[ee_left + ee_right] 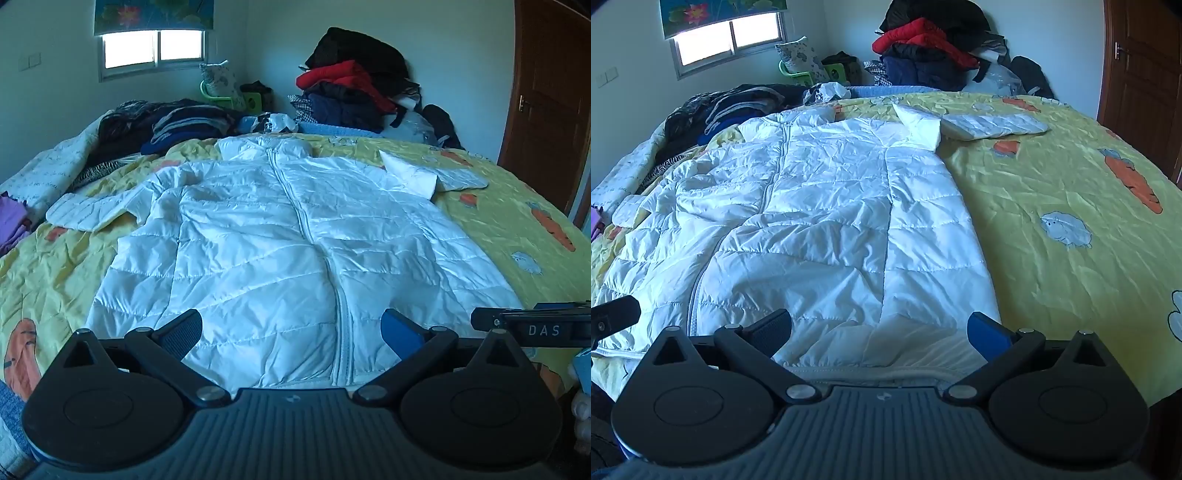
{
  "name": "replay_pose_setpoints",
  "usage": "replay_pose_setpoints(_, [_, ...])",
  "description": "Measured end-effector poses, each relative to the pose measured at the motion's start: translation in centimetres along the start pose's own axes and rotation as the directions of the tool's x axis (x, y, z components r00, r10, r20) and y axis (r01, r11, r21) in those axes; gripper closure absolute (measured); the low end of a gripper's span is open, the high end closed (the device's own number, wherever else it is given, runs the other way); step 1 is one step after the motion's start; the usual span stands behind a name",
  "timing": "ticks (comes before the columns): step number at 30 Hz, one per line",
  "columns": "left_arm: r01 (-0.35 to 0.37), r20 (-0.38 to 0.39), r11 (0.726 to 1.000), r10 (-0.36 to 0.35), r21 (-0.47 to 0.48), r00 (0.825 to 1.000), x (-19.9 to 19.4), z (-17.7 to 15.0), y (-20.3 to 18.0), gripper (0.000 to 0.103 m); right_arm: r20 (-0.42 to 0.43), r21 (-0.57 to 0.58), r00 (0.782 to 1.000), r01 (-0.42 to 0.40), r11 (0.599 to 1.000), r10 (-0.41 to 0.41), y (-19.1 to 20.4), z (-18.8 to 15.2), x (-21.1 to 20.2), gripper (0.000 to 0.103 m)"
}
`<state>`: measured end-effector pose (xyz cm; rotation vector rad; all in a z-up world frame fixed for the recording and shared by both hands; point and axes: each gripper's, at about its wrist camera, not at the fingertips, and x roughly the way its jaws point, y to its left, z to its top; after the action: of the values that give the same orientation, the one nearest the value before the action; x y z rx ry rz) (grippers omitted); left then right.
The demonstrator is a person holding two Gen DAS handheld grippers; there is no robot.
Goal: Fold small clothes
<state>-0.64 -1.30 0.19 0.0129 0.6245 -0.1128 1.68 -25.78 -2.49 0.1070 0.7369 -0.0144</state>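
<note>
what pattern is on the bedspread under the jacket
Yellow bedspread with orange carrots and pale sheep; clearest in the right wrist view.

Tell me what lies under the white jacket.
The white jacket lies flat on a yellow bedspread printed with carrots and sheep. Whatever pattern or item sits beneath its body stays covered.

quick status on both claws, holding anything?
Left claw: open, empty, over the hem of the white jacket.
Right claw: open, empty, over the jacket's hem near its right edge.
</note>
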Motion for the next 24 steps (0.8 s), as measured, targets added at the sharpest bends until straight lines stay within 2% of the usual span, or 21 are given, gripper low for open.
replay_pose_setpoints(4, [0.005, -0.035, 1.000, -0.006, -0.027, 0.999, 0.6, 0.0, 0.5, 0.000, -0.002, 0.003, 1.000, -0.004, 1.000, 0.004, -0.1, 0.1, 0.0, 0.000])
replay_pose_setpoints(10, [-0.015, -0.142, 0.998, 0.006, -0.062, 0.990, 2.1, -0.2, 1.2, 0.000, -0.023, 0.018, 1.000, -0.015, 1.000, 0.016, -0.2, 0.0, 0.3, 0.000])
replay_pose_setpoints(24, [-0.019, -0.131, 0.999, 0.013, -0.047, 0.991, 2.0, -0.2, 0.7, 0.000, -0.027, 0.023, 0.999, -0.017, 1.000, 0.018, -0.2, 0.0, 0.4, 0.000])
